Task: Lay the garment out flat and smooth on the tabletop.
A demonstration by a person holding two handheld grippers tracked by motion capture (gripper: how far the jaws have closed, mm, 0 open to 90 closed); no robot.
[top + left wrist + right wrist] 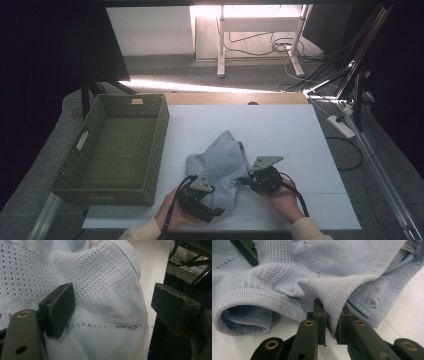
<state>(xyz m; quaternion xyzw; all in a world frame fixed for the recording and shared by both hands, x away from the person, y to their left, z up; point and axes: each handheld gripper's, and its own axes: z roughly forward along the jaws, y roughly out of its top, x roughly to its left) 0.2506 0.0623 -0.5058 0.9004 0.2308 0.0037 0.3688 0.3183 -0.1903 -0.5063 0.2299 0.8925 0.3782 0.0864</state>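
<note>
A light-blue knit garment (220, 167) lies crumpled on the white bench (280, 135), near its front edge, between both hands. The high view places a green woven basket (117, 145) at the bench's left, just beside the garment but apart from it. The right gripper (331, 326) has its jaws clamped on a ribbed hem fold; its own view shows this plainly. The left gripper (112, 307) has its jaws spread wide over the mesh fabric, apparently without pressing on it, though contact is hard to judge.
</note>
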